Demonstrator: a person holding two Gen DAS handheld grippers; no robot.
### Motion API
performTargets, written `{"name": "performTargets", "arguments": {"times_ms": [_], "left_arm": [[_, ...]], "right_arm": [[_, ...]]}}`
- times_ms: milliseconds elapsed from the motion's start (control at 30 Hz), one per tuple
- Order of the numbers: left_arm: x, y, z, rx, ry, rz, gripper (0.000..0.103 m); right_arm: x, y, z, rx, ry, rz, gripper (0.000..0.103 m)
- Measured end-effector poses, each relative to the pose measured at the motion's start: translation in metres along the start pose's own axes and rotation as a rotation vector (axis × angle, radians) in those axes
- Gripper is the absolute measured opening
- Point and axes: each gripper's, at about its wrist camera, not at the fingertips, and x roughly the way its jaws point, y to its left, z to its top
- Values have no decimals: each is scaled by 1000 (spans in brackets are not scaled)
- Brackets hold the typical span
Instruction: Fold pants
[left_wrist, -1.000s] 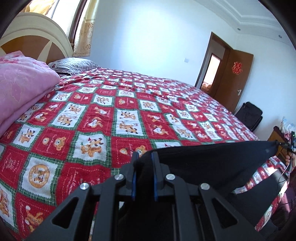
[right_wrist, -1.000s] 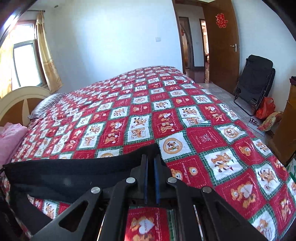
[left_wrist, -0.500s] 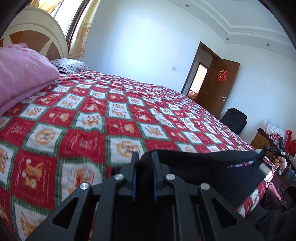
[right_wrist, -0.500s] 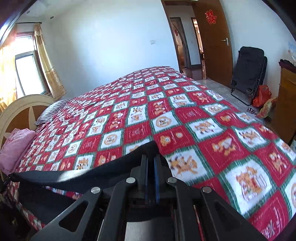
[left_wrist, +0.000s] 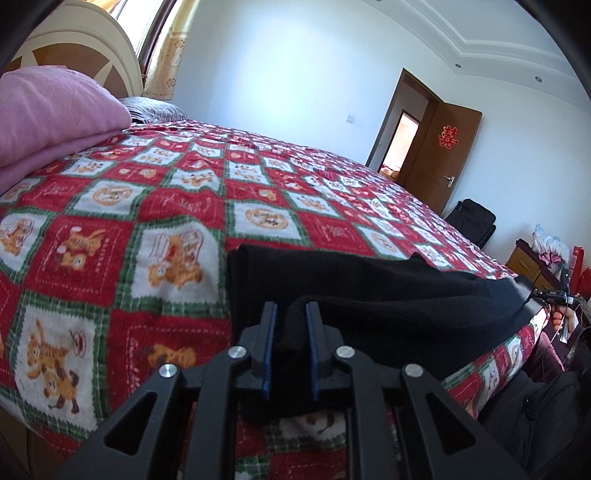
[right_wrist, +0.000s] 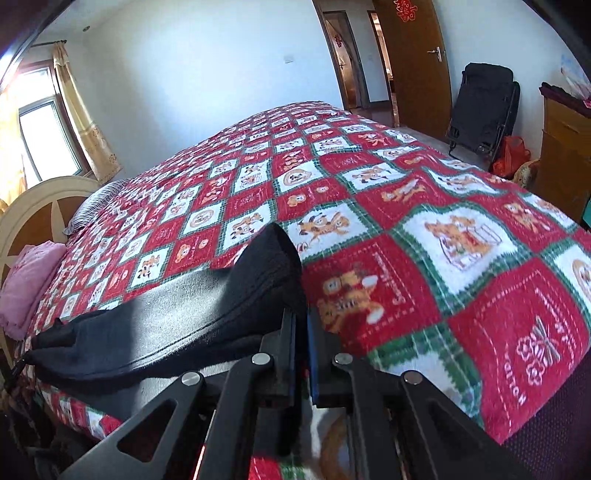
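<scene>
Black pants (left_wrist: 369, 295) lie in a long band along the near edge of the bed, stretched between both grippers. My left gripper (left_wrist: 290, 314) holds one end: a bunch of black fabric sits between its blue pads, and its jaws are opening. My right gripper (right_wrist: 301, 317) is shut on the other end of the pants (right_wrist: 184, 314), where a folded hump of cloth rises just ahead of the fingers. Both ends rest low on the red, white and green patchwork bedspread (left_wrist: 147, 206). The right gripper and the hand holding it also appear far right in the left wrist view.
A folded pink blanket (left_wrist: 48, 110) lies by the cream headboard (left_wrist: 81, 48), with a striped pillow (left_wrist: 155, 110) behind it. A brown door (left_wrist: 443, 155), a black folding chair (right_wrist: 480, 107) and a wooden cabinet (right_wrist: 561, 155) stand beyond the bed.
Both grippers came down and forward with the pants, which went from hanging taut above the bed to lying on the bedspread. The gap between the left pads has widened slightly.
</scene>
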Motion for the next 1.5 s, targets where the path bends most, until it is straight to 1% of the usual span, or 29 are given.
{"name": "performTargets", "arguments": {"times_ms": [100, 233, 333, 467, 500, 533, 567, 600, 633, 667, 700, 733, 767, 800, 833, 867, 900, 933, 967, 1000, 1067, 1133, 1233, 1300, 1333, 1367, 1433, 1500], "left_arm": [[-1, 1, -2, -4, -1, 4, 18], [-7, 0, 5, -4, -30, 3, 18], [-12, 2, 7, -8, -48, -5, 18], [-6, 7, -2, -14, -16, 9, 18], [-4, 8, -5, -17, -8, 12, 20], [-3, 8, -8, -14, 0, 22, 26], [-3, 8, -10, -13, 2, 31, 37], [-4, 9, -11, -18, 5, 40, 44], [-7, 11, -13, -23, 4, 56, 54], [-10, 13, -14, -23, 1, 64, 58], [-13, 16, -14, -27, 0, 66, 58], [-16, 19, -15, -33, 0, 71, 61], [-21, 21, -16, -36, -1, 85, 68], [-24, 24, -17, -36, -3, 99, 71], [-28, 26, -18, -37, -5, 112, 74], [-33, 31, -19, -42, -7, 132, 74], [-35, 34, -20, -52, -9, 145, 74], [-40, 40, -21, -67, -13, 164, 75], [-45, 47, -23, -79, -13, 202, 75], [-49, 52, -23, -88, -13, 228, 75], [-60, 62, -25, -138, -42, 251, 75], [-69, 66, -26, -172, -70, 262, 75], [-76, 56, -21, -182, -121, 248, 75], [-73, 41, -14, -168, -141, 223, 75], [-70, 32, -11, -162, -147, 210, 81], [-65, 21, -7, -150, -148, 188, 85], [-54, 0, -1, -115, -142, 146, 85], [-36, -19, 4, -76, -107, 115, 85]], "right_arm": [[-5, 2, 0, -12, -9, -11, 5], [-14, 10, 5, -23, -27, -19, 5], [-21, 7, 7, -14, -42, -14, 5], [-13, -3, -4, -16, -8, -50, 5], [-10, -3, -8, -29, -2, -41, 5], [-11, -3, -10, -43, -8, -30, 5], [-15, -5, -11, -49, -20, -21, 5], [-17, -6, -11, -48, -20, -13, 8], [-20, -8, -12, -50, -13, -8, 11], [-24, -9, -12, -62, -6, -11, 19], [-29, -9, -12, -68, -6, -14, 31], [-34, -10, -12, -66, -9, -20, 37], [-40, -10, -12, -64, -20, -39, 43], [-48, -10, -11, -57, -44, -70, 44], [-57, -10, -11, -46, -64, -78, 45], [-67, -9, -9, -30, -89, -91, 45], [-74, -5, -8, -31, -107, -109, 47], [-81, 2, -7, -46, -127, -118, 50], [-86, 11, -5, -66, -141, -117, 56], [-90, 25, -4, -99, -150, -106, 58], [-91, 51, -2, -163, -143, -58, 58], [-80, 92, -4, -258, -109, -8, 58], [-50, 156, -18, -428, -31, 44, 58], [-25, 203, -36, -543, 19, 78, 58], [-14, 222, -46, -589, 47, 100, 58], [-4, 240, -56, -629, 71, 125, 58], [18, 274, -78, -680, 134, 201, 58], [35, 302, -100, -738, 172, 231, 58]]}}
